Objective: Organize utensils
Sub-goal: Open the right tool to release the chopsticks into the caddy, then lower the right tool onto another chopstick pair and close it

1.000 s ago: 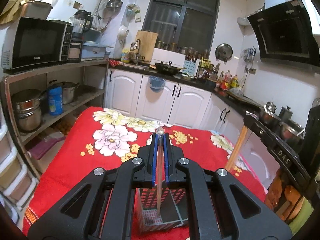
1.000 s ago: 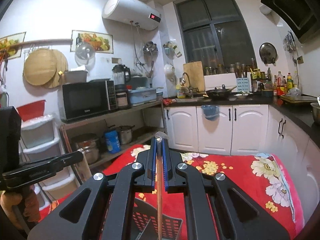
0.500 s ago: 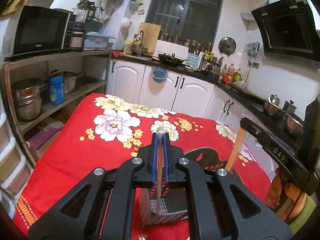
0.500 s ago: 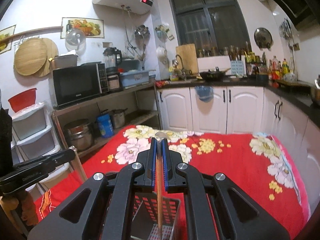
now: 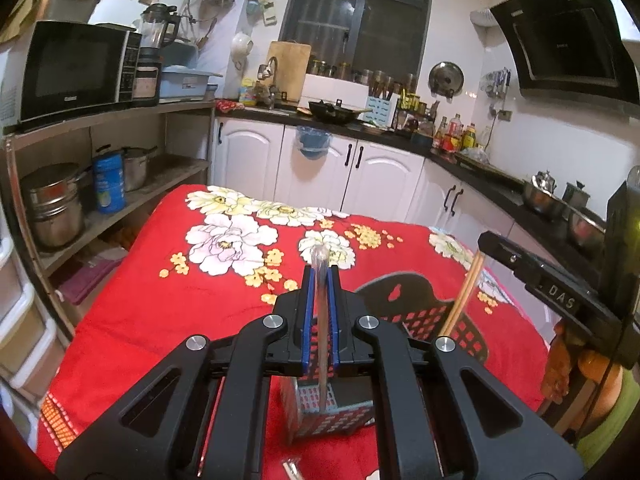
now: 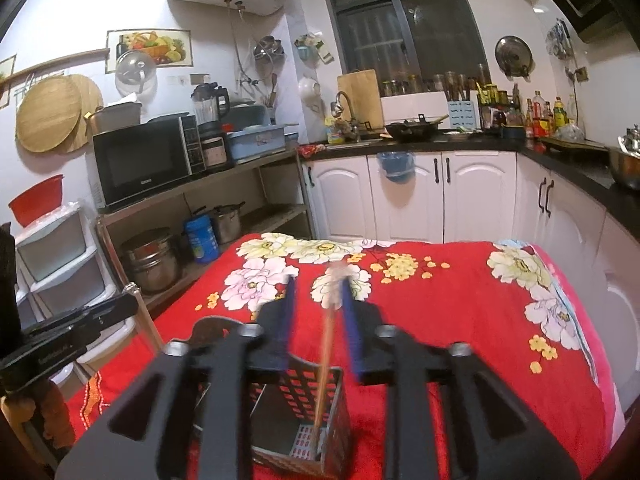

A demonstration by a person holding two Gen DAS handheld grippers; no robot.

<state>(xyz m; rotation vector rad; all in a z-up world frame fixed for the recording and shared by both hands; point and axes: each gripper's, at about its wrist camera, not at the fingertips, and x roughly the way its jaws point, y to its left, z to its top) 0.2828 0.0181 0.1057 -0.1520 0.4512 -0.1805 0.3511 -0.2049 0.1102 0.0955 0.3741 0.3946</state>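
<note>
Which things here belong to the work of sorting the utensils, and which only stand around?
Part of the job:
- left gripper, shut on a chopstick
- right gripper, its jaws just opening around another chopstick
- black holder with holes, on the red cloth

Standing around:
- microwave
- pots on the shelf
- blue can
- wok
</note>
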